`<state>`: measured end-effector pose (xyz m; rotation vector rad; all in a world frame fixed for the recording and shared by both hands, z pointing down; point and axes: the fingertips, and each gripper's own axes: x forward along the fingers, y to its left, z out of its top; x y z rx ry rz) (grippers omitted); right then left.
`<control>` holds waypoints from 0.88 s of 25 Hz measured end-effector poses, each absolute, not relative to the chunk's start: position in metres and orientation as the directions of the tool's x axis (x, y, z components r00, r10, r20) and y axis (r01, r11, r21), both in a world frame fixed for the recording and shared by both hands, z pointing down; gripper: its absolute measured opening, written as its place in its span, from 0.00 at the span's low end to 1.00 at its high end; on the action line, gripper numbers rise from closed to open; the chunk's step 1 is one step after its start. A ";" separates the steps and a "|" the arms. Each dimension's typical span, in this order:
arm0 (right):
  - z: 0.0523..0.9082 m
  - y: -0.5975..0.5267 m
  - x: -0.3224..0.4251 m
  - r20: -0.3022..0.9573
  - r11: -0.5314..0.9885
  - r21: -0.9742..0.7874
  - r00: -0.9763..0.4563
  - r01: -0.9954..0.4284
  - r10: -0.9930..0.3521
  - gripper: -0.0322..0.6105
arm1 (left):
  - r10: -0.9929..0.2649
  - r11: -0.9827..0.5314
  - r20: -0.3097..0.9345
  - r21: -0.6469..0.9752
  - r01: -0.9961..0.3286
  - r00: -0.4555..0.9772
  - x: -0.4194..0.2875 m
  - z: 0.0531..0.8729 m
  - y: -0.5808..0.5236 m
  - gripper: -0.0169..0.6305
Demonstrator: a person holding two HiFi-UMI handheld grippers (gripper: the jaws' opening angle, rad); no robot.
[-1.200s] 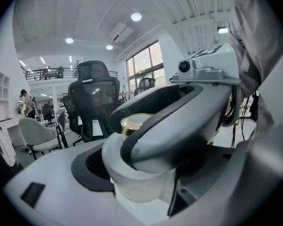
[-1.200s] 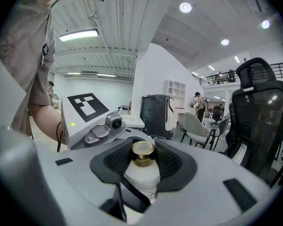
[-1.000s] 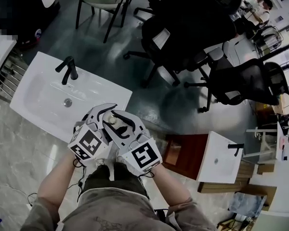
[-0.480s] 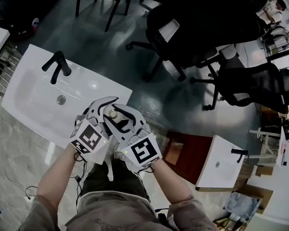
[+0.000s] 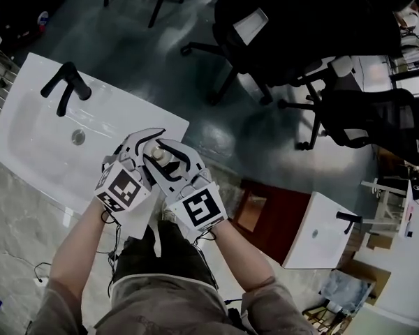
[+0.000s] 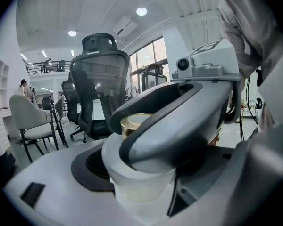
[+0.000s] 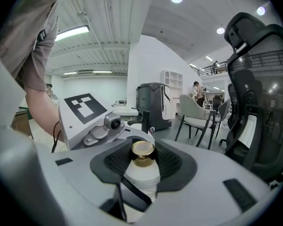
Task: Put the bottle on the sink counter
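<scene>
A dark glossy floor with office chairs fills the far side, and the white sink counter [image 5: 169, 126] with its black faucet [image 5: 63, 87] lies at my left.

From the head view, my left gripper [image 5: 141, 147] and right gripper [image 5: 169, 158] meet nose to nose over the counter's near right corner, with the bottle [image 5: 156, 155] between them. Only its gold cap shows. The flat strip of counter beside the basin lies straight below the bottle and a little to its left, on my left gripper's side. I cannot tell from above how high the bottle hangs over it.

In the left gripper view, the bottle stands upright, long axis vertical. My near pad is pressed to its frosted white body, and the right gripper's jaw crosses in front of its shoulder. I judge this gripper clamped on it.

In the right gripper view, my two dark pads clasp the bottle just under the cap, one on each side. The body is pale, rounded and translucent, and the cap is short and brassy.
</scene>
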<state>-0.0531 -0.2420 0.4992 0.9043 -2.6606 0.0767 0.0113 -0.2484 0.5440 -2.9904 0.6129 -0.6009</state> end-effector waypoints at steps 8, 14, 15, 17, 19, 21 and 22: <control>0.525 -0.254 -0.053 0.336 0.793 0.044 -0.739 -0.607 -0.584 0.28 | -0.371 -0.928 0.369 -0.100 -0.360 0.852 0.012 0.571 -0.259 0.52; 0.539 -0.261 -0.052 0.345 0.795 0.037 -0.739 -0.605 -0.578 0.28 | -0.366 -0.929 0.373 -0.094 -0.358 0.853 0.013 0.584 -0.265 0.52; 0.542 -0.261 -0.052 0.347 0.793 0.032 -0.737 -0.609 -0.580 0.28 | -0.365 -0.929 0.373 -0.093 -0.357 0.853 0.013 0.586 -0.266 0.52; 0.547 -0.262 -0.051 0.352 0.790 0.028 -0.734 -0.613 -0.581 0.28 | -0.361 -0.931 0.374 -0.093 -0.353 0.854 0.013 0.591 -0.266 0.52; 0.552 -0.263 -0.051 0.353 0.789 0.026 -0.733 -0.614 -0.582 0.28 | -0.357 -0.932 0.377 -0.092 -0.349 0.855 0.014 0.596 -0.266 0.52; 0.556 -0.264 -0.050 0.352 0.787 0.020 -0.732 -0.617 -0.583 0.28 | -0.353 -0.934 0.381 -0.091 -0.345 0.854 0.015 0.601 -0.267 0.52; 0.557 -0.264 -0.049 0.351 0.786 0.018 -0.732 -0.618 -0.584 0.28 | -0.351 -0.935 0.384 -0.091 -0.343 0.854 0.015 0.602 -0.267 0.52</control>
